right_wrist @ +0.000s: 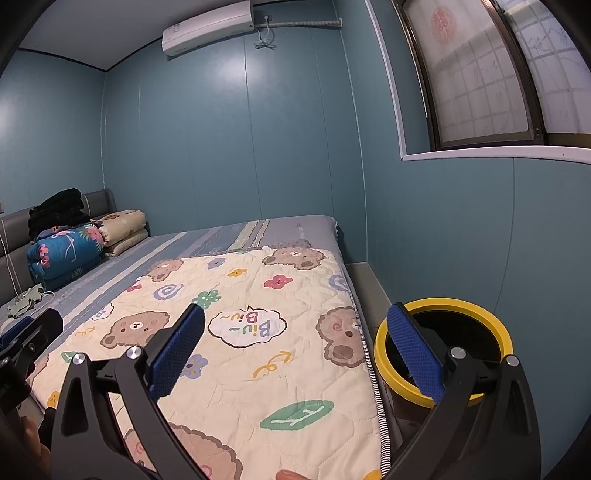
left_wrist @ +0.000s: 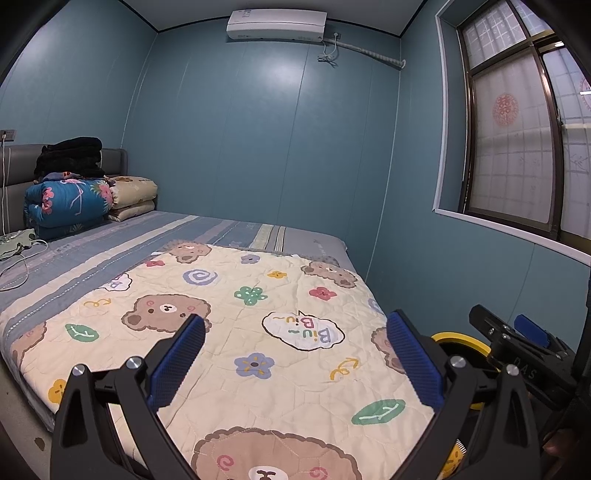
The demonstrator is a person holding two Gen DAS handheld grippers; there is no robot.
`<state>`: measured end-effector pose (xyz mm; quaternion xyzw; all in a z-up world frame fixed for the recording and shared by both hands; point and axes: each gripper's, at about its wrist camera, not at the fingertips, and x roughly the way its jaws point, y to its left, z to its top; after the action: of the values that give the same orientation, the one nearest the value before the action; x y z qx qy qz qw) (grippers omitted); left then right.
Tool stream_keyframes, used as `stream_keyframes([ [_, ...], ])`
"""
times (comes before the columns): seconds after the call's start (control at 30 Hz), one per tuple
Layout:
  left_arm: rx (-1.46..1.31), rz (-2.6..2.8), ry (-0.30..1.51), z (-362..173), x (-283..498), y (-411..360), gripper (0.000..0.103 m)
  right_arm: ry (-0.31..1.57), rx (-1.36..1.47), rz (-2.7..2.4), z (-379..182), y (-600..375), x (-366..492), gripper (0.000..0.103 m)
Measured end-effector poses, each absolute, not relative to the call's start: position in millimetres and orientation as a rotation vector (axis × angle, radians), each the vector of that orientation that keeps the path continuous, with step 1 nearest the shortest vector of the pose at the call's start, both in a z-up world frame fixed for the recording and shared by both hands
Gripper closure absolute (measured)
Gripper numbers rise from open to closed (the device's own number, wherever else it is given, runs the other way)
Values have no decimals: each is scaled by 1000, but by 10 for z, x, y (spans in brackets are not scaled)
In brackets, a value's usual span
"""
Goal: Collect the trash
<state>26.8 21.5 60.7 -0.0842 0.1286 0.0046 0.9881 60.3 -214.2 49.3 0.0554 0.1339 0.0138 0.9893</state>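
Observation:
A yellow-rimmed bin (right_wrist: 448, 343) with a dark inside stands on the floor by the bed's right edge; in the left wrist view only part of the bin (left_wrist: 461, 347) shows behind my fingers. My left gripper (left_wrist: 295, 354) hangs open over the cream bear-print quilt (left_wrist: 240, 332), nothing between its blue pads. My right gripper (right_wrist: 295, 352) is open too, its right finger over the bin's rim, its left finger over the quilt (right_wrist: 258, 350). No loose trash shows on the quilt. The right gripper's body (left_wrist: 517, 347) appears at the right of the left wrist view.
Folded bedding (left_wrist: 74, 199) with a black garment on top is stacked at the headboard. A white cable and a green cloth (left_wrist: 18, 243) lie at the bed's left side. Blue walls, a window (left_wrist: 517, 147) on the right and an air conditioner (left_wrist: 277, 24) surround the bed.

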Motion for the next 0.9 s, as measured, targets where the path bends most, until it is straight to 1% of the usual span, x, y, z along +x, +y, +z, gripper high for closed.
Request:
stream_keyframes([
  [0.9, -161, 1, 266, 587, 297, 182, 8, 282, 127, 24, 444, -2176, 638, 8],
])
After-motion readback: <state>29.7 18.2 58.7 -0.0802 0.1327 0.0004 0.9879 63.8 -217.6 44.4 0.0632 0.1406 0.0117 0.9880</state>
